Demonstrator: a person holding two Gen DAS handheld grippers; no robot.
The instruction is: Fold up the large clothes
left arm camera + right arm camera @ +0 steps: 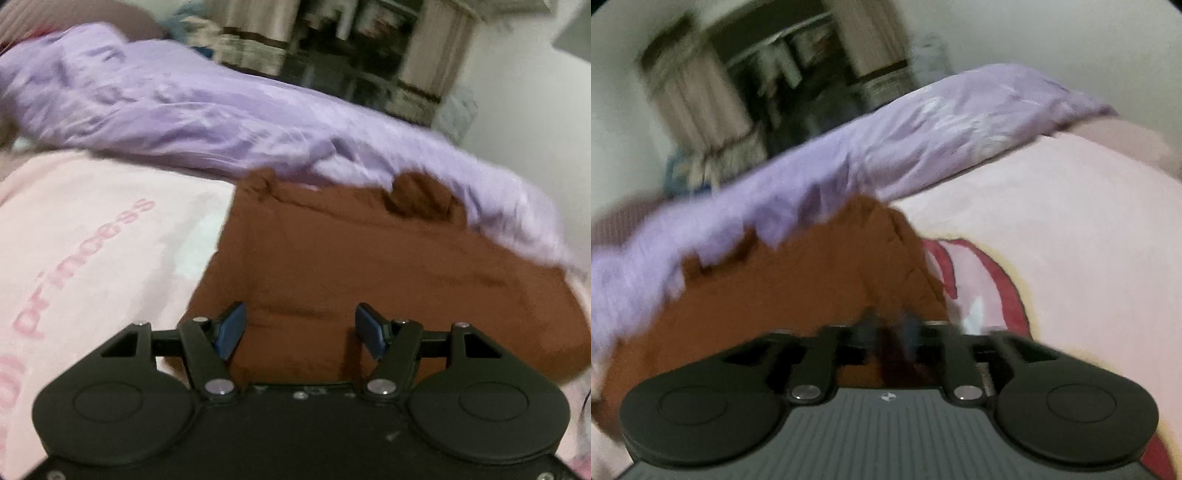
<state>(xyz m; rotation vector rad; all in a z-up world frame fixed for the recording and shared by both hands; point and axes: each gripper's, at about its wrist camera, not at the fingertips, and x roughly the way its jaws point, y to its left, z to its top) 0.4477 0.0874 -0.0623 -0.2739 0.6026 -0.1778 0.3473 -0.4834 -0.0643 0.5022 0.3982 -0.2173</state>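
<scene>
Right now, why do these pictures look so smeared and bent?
Right wrist view: motion blur smears the right tool and the purple cloth. Left wrist view: the left tool is sharp, but the brown garment and background are soft. Both views: fisheye curving, dim indoor light.

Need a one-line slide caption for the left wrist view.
Open left gripper over the brown garment, lilac cloth beyond.
</scene>
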